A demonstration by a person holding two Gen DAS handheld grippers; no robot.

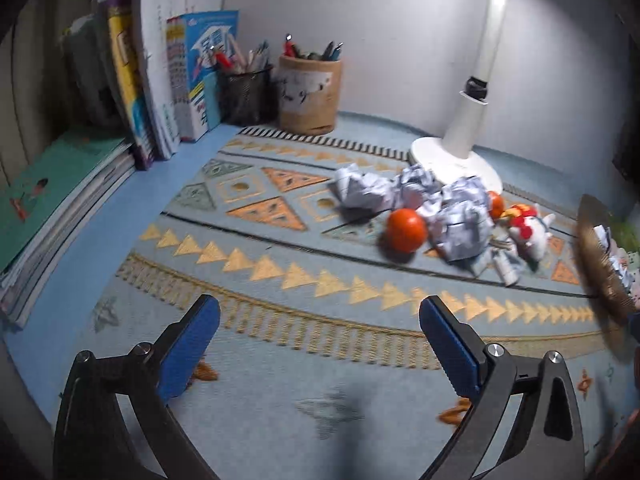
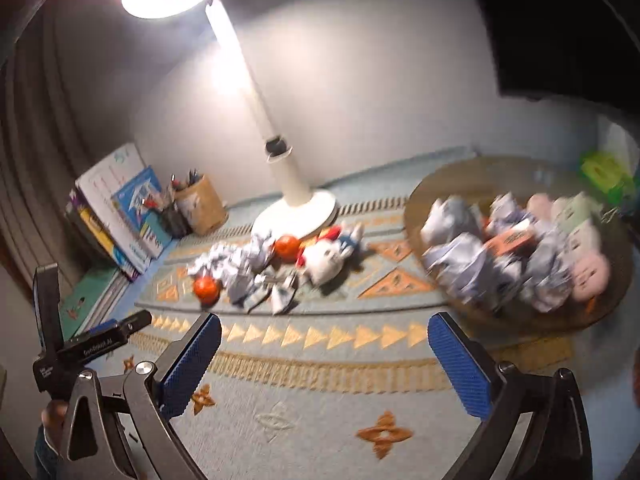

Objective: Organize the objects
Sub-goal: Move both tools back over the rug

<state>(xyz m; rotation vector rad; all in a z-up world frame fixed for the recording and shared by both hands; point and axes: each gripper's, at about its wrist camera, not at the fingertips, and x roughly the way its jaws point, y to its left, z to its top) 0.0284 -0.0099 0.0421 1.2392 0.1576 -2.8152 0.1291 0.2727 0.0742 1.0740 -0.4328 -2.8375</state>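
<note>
A heap of crumpled paper balls point(image 1: 456, 208) point(image 2: 240, 268) lies on the patterned cloth by the lamp base. Two orange-red round fruits point(image 1: 406, 230) point(image 2: 206, 288) sit in the heap; the second fruit point(image 1: 496, 205) point(image 2: 287, 247) is nearer the lamp. A white plush toy with red trim point(image 1: 528, 232) point(image 2: 324, 258) lies beside them. A round woven basket point(image 2: 440, 184) point(image 1: 600, 264) at the right holds more paper balls and small items. My left gripper point(image 1: 320, 320) is open and empty, well short of the heap. My right gripper point(image 2: 324, 340) is open and empty, above the cloth.
A white desk lamp point(image 1: 460, 148) point(image 2: 296, 208) stands behind the heap, lit. Upright books point(image 1: 160, 80) point(image 2: 116, 208), a mesh pen cup point(image 1: 244, 92) and a tan pen holder point(image 1: 310, 96) point(image 2: 202, 204) stand at the back left. Flat books point(image 1: 52, 200) lie at the left.
</note>
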